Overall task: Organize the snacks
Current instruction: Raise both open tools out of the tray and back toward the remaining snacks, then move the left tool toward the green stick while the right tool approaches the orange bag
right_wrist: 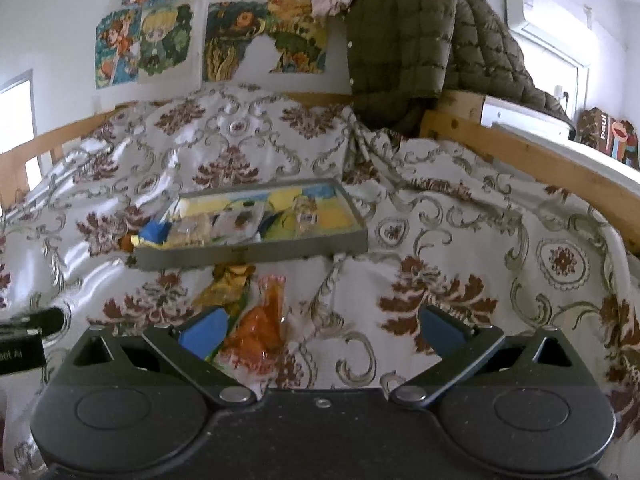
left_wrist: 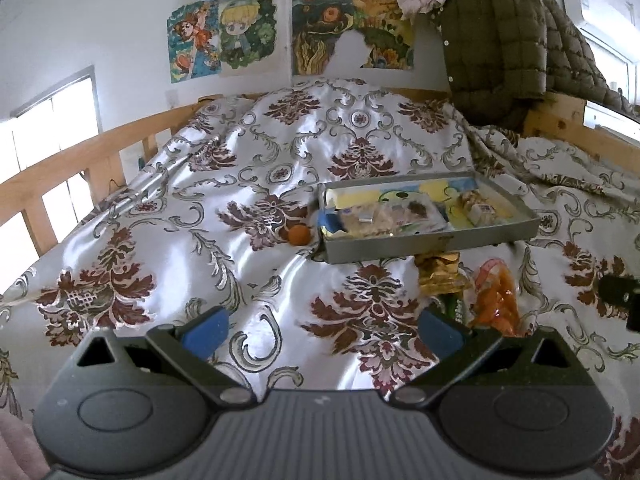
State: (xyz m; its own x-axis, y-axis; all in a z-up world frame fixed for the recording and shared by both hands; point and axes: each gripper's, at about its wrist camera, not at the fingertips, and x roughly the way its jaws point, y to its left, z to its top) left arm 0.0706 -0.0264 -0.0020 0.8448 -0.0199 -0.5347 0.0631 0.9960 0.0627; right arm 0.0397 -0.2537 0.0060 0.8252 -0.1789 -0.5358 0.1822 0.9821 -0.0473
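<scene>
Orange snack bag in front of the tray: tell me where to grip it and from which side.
Grip the orange snack bag at its flat sealed top edge, the end toward the tray, probably with the right gripper from above. It lies flat on the bedspread, its middle bulging with contents.

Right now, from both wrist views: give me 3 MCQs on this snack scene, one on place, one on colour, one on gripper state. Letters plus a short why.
1. Where does the orange snack bag lie?
A. inside the grey tray
B. on the bedspread in front of the tray
C. on the wooden bed rail

2. What colour is the small round snack just left of the grey tray?
A. orange-brown
B. green
C. white

3. How do the jaws of the left gripper and the right gripper stand?
A. both shut on a packet
B. left shut, right open
C. both open, holding nothing

Key: 1 B, the bag rests on the patterned bedspread nearer the cameras than the tray. 2 A, it shows orange-brown against the cloth. 3 C, each pair of blue pads is spread wide with only cloth between.
</scene>
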